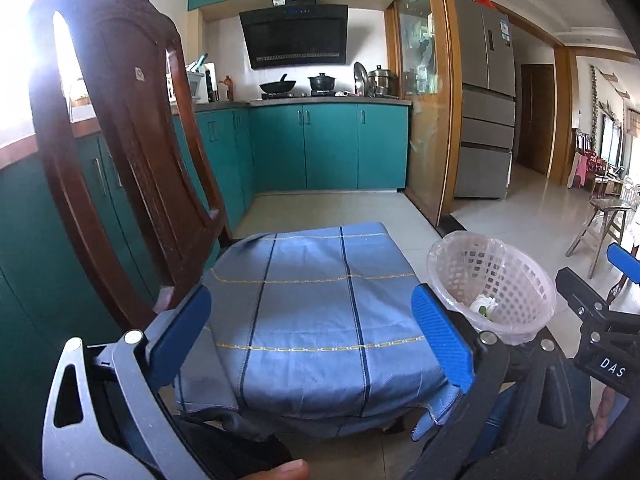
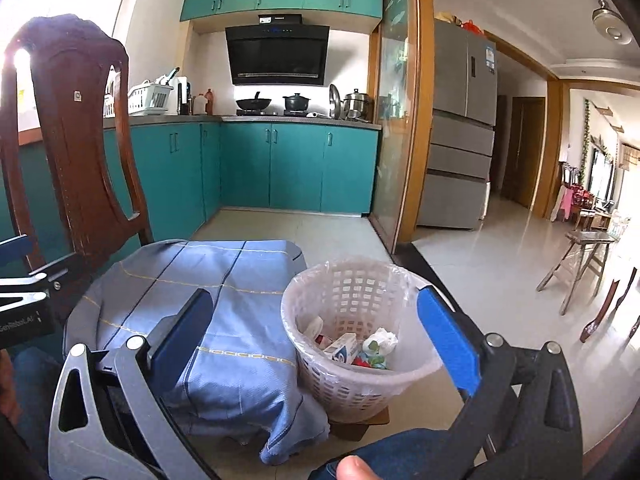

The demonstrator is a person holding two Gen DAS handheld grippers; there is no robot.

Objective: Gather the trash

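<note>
Bright daylight floods in from a window [image 1: 24,40] at the upper left, blowing out to white glare. Fisheye bends the edges; corners vignette black; focus is sharp.

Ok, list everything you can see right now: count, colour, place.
bin: one, white mesh with a clear liner, on the floor right of the chair.
trash: several pieces, white, red and blue, inside the bin.
cloth: one, blue with stripes, draped over the chair seat.
chair: one, dark wood, back at left.
cabinets: teal, along the far wall.
fridge: one, grey, right of the kitchen.
stool: one, wooden, far right.
left gripper: blue pads, open, above the cloth.
right gripper: blue pads, open, over the bin.
</note>
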